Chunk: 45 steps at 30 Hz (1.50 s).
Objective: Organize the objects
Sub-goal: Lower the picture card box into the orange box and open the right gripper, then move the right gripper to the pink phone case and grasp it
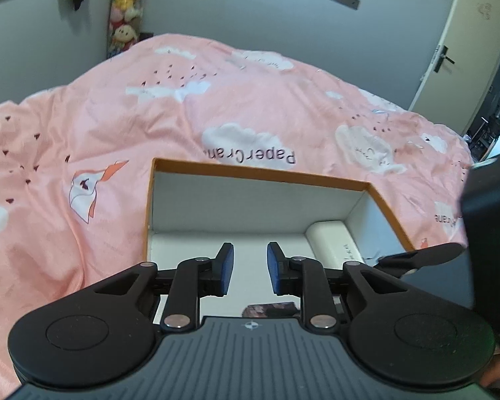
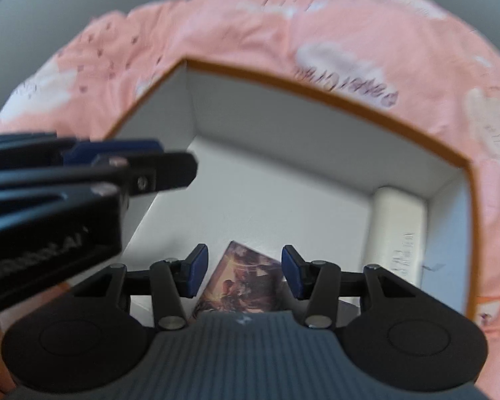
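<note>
An open box with an orange rim point(image 1: 263, 171) and white inside lies on the pink bed; it also shows in the right wrist view point(image 2: 366, 108). A cream power bank point(image 1: 333, 241) lies along its right wall, also in the right wrist view point(image 2: 398, 230). A small picture card box point(image 2: 243, 281) lies on the box floor; its edge shows in the left wrist view point(image 1: 271, 310). My left gripper point(image 1: 249, 266) is open and empty over the box. My right gripper point(image 2: 245, 271) is open above the card box, its pads on either side and apart from it.
The pink quilt point(image 1: 216, 106) with cloud prints covers the bed around the box. Grey walls, hanging plush toys point(image 1: 126, 10) and an open door point(image 1: 460, 50) are at the back. The left gripper's body point(image 2: 50, 200) reaches in from the left of the right wrist view.
</note>
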Available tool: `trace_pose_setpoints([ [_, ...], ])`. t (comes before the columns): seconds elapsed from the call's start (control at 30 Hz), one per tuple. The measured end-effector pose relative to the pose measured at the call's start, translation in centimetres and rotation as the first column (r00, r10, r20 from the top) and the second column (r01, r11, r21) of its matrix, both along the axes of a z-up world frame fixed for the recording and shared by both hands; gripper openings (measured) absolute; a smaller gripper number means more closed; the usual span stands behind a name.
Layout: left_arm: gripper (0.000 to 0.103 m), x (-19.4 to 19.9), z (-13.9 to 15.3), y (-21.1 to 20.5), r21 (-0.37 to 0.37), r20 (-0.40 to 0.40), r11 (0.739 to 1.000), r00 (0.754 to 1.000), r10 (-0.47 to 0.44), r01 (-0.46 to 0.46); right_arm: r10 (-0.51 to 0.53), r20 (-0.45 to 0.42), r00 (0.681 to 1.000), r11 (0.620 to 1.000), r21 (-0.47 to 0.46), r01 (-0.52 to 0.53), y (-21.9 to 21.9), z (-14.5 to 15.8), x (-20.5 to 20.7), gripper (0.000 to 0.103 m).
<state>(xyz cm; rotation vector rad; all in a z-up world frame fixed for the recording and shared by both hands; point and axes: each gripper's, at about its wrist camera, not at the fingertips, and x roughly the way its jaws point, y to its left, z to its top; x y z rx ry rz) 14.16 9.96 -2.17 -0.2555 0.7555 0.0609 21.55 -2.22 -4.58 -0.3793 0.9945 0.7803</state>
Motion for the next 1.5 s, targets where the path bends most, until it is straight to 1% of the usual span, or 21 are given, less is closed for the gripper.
trace_pose_setpoints([
  [0.1, 0.027, -1.1, 1.0, -0.9, 0.017, 0.020, 1.000, 0.999, -0.025, 0.025, -0.070, 0.074, 0.995, 0.997, 0.041, 0.067, -1.7, 1.6, -1.5, 0.051],
  [0.23, 0.027, -2.9, 2.0, -2.0, 0.032, 0.042, 0.998, 0.997, -0.059, 0.058, -0.184, 0.132, 0.974, 0.977, 0.135, 0.166, -4.6, 3.2, -4.3, 0.052],
  [0.3, 0.027, -3.9, 2.3, -2.6, 0.037, 0.055, 0.995, 0.994, -0.097, 0.095, -0.232, 0.150, 0.961, 0.962, 0.179, 0.205, -6.0, 4.1, -5.4, 0.053],
  [0.43, 0.027, -5.7, 2.4, -3.6, 0.039, 0.043, 0.984, 0.984, -0.173, 0.172, -0.306, 0.176, 0.936, 0.933, 0.250, 0.258, -8.4, 5.1, -8.2, 0.054],
  [0.53, 0.027, -6.9, 2.3, -3.8, 0.005, 0.027, 0.978, 0.978, -0.209, 0.209, -0.355, 0.172, 0.919, 0.912, 0.279, 0.301, -10.4, 5.1, -10.5, 0.054],
  [0.6, 0.027, -7.5, 1.9, -3.5, -0.045, -0.003, 0.976, 0.977, -0.213, 0.213, -0.380, 0.150, 0.913, 0.900, 0.288, 0.327, -11.3, 4.6, -11.6, 0.054],
  [0.67, 0.027, -7.9, 1.2, -3.0, -0.111, -0.042, 0.972, 0.976, -0.213, 0.207, -0.393, 0.121, 0.911, 0.892, 0.289, 0.347, -12.2, 3.9, -12.5, 0.054],
  [0.73, 0.027, -8.3, 0.5, -2.7, -0.151, -0.077, 0.968, 0.974, -0.213, 0.200, -0.405, 0.098, 0.909, 0.889, 0.275, 0.367, -12.8, 3.2, -13.4, 0.053],
  [0.83, 0.027, -8.6, -0.6, -2.8, -0.155, -0.135, 0.969, 0.968, -0.214, 0.192, -0.416, 0.062, 0.907, 0.889, 0.239, 0.391, -13.1, 1.6, -14.0, 0.053],
  [0.93, 0.027, -8.4, -1.8, -3.1, -0.203, -0.176, 0.959, 0.956, -0.234, 0.197, -0.423, 0.001, 0.906, 0.885, 0.214, 0.413, -13.6, -0.2, -14.0, 0.053],
  [1.03, 0.028, -8.3, -2.8, -3.8, -0.233, -0.192, 0.950, 0.948, -0.254, 0.207, -0.457, -0.077, 0.886, 0.863, 0.201, 0.462, -14.6, -1.9, -13.4, 0.053],
  [1.1, 0.037, -7.8, -3.6, -4.2, -0.239, -0.221, 0.951, 0.943, -0.248, 0.194, -0.481, -0.108, 0.870, 0.844, 0.209, 0.493, -15.2, -2.5, -12.9, 0.046],
  [1.13, 0.038, -7.4, -4.0, -4.4, -0.244, -0.230, 0.952, 0.943, -0.241, 0.184, -0.492, -0.129, 0.861, 0.834, 0.215, 0.508, -15.4, -2.8, -12.5, 0.046],
  [1.2, 0.038, -6.3, -4.9, -4.8, -0.257, -0.258, 0.953, 0.939, -0.226, 0.159, -0.491, -0.165, 0.855, 0.822, 0.237, 0.518, -15.4, -3.1, -11.8, 0.046],
  [1.33, 0.038, -4.8, -6.7, -5.2, -0.251, -0.316, 0.960, 0.927, -0.204, 0.126, -0.488, -0.200, 0.849, 0.821, 0.224, 0.525, -15.1, -4.3, -10.4, 0.048],
  [1.5, 0.038, -3.7, -8.6, -5.0, -0.281, -0.366, 0.954, 0.908, -0.203, 0.101, -0.473, -0.321, 0.821, 0.799, 0.236, 0.553, -15.7, -6.6, -8.7, 0.051],
])
